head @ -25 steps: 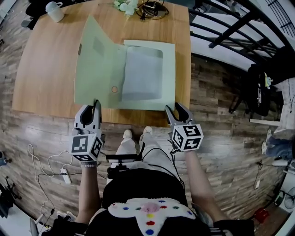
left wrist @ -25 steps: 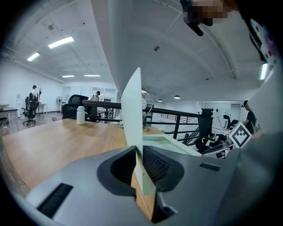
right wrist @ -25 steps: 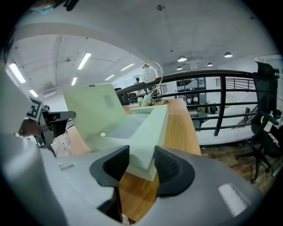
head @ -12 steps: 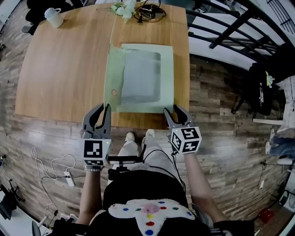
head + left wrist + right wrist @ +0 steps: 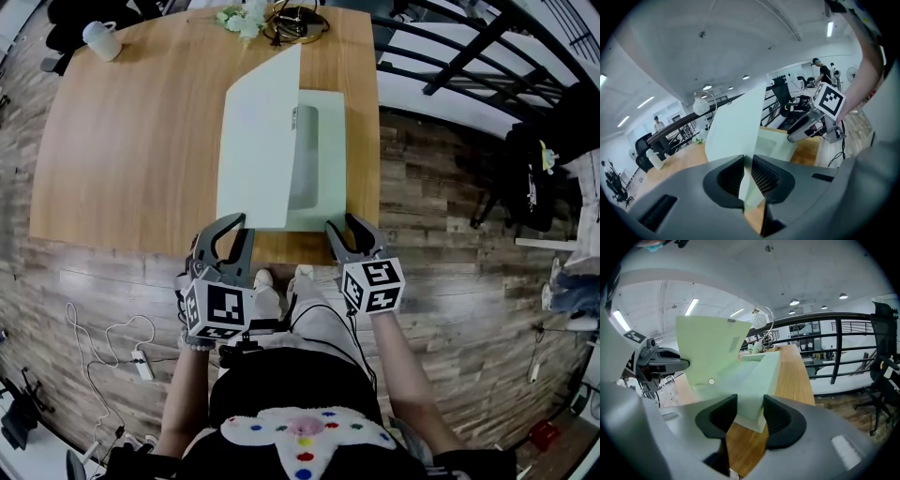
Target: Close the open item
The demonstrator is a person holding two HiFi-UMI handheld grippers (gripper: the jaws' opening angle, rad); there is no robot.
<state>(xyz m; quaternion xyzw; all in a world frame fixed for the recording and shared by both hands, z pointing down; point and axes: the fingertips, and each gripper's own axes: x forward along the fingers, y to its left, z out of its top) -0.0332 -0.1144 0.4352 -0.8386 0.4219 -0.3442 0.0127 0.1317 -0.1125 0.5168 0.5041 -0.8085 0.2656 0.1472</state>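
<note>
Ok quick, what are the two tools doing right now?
Left tool: pinching the folder cover, jaws opening slightly.
Right tool: open, the folder corner sits between its jaws, not squeezed.

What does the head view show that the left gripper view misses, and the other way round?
Only the head view shows the person's shoes, the white power strip on the floor, and the left gripper from outside. Only the left gripper view shows the ceiling lights and the green cover pinched between the left gripper's jaws, which are opening slightly. Both show the folder base lying on the wooden table with the cover raised over it, and the right gripper at its near corner.
</note>
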